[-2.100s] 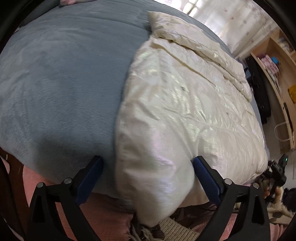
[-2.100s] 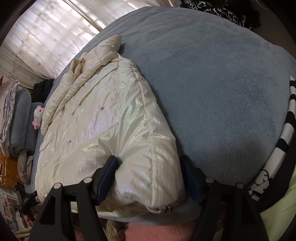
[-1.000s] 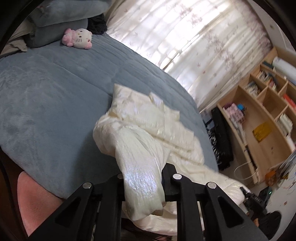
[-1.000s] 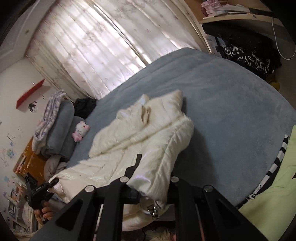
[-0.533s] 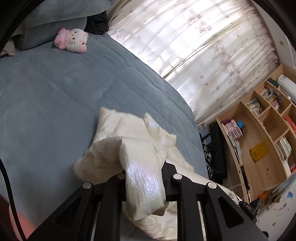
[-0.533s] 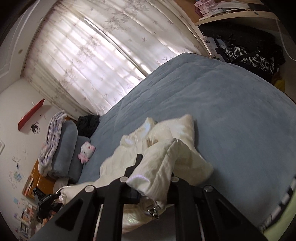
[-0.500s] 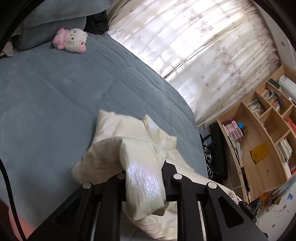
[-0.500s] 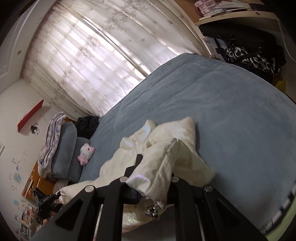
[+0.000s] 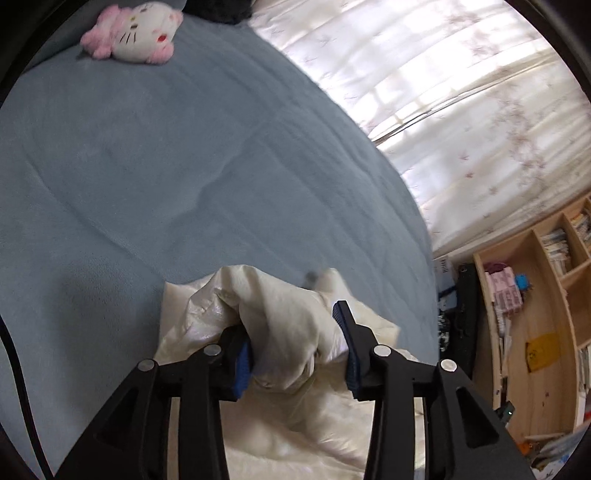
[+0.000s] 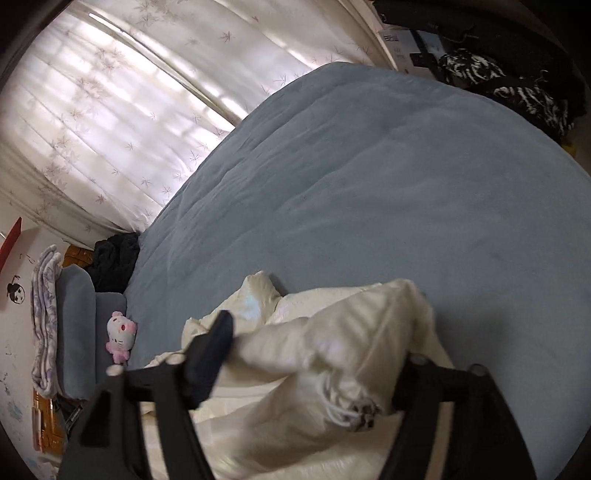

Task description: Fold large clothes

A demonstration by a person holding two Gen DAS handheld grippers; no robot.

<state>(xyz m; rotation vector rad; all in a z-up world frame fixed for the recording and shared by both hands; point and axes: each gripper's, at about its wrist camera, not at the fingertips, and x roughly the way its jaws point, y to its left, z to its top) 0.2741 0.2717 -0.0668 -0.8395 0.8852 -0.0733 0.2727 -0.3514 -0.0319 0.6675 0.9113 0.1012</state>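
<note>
We're in a home bedroom here: a wide bed (image 9: pixel 155 155) under a blue-grey blanket fills both views, with a pink-and-white plush cat (image 9: pixel 135 31) lying up near the grey pillows (image 10: pixel 75 332). Sheer flowered curtains (image 9: pixel 443 103) glow with daylight along the far side. Over by the wall, wooden shelves (image 9: pixel 535 295) hold books and small things, and dark clothes (image 10: pixel 517 81) sit heaped beyond the bed's foot.

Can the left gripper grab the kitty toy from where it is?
Probably not yet. The left gripper, jaws just opening, has the jacket bunched between them, and the kitty toy lies far across the bare blanket. Nothing blocks the way; it's just far.
</note>
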